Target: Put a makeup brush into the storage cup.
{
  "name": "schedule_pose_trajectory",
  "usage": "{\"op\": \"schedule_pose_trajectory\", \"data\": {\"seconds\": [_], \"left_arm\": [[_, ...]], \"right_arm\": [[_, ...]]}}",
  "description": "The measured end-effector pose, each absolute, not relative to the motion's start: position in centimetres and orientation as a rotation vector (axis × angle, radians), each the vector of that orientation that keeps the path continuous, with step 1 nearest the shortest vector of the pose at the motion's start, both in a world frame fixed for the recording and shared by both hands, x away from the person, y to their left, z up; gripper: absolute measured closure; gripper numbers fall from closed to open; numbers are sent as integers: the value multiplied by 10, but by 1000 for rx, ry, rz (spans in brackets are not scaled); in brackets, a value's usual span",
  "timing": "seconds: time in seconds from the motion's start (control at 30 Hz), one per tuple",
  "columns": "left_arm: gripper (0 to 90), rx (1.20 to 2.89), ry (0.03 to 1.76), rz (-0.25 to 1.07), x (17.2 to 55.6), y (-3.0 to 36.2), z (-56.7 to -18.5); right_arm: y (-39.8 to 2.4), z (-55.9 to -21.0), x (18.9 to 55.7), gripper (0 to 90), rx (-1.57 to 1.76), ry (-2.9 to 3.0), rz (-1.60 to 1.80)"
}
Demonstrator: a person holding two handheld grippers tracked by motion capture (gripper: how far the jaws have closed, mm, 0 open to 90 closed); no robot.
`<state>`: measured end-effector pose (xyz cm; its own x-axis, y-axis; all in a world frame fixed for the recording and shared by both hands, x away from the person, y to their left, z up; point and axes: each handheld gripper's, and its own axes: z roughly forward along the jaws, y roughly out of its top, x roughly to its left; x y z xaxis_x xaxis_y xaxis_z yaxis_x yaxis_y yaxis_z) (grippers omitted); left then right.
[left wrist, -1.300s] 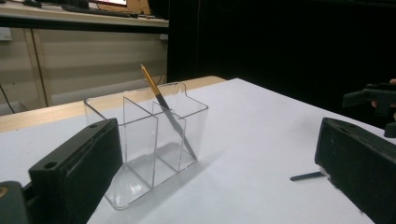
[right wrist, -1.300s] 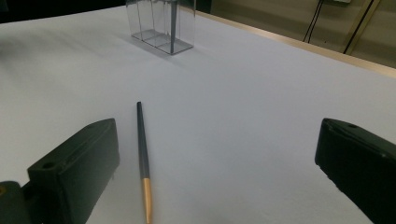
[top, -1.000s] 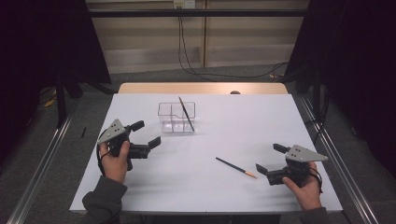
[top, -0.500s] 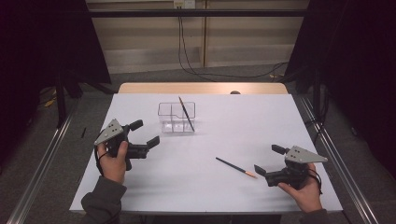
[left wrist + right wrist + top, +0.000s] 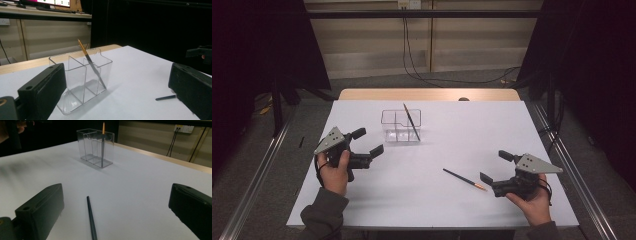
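Black jaws wide, both empty | right gripper [image 5: 496,172] near loose brush [image 5: 464,179] | left gripper [image 5: 369,141] near organizer [image 5: 400,125]

loose brush [image 5: 91,218]: near end cut by right gripper view's bottom edge | brush [image 5: 165,97] right end behind jaw | far-left tabletop [image 5: 15,167] blurred, probably motion
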<state>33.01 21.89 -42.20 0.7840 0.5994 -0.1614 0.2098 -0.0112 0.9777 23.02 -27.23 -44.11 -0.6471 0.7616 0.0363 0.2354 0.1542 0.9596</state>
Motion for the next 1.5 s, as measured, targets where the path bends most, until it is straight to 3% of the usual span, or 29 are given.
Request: {"op": "schedule_pose_trajectory", "data": {"seconds": [0.63,1.5], "left_arm": [[17,1596,652,352,330,217,-424],[18,1627,628,333,330,215,-424]], "right_arm": [[-268,-424,246,0,970,1932,1560],[-248,-410,271,8,1013,2131,1329]]}}
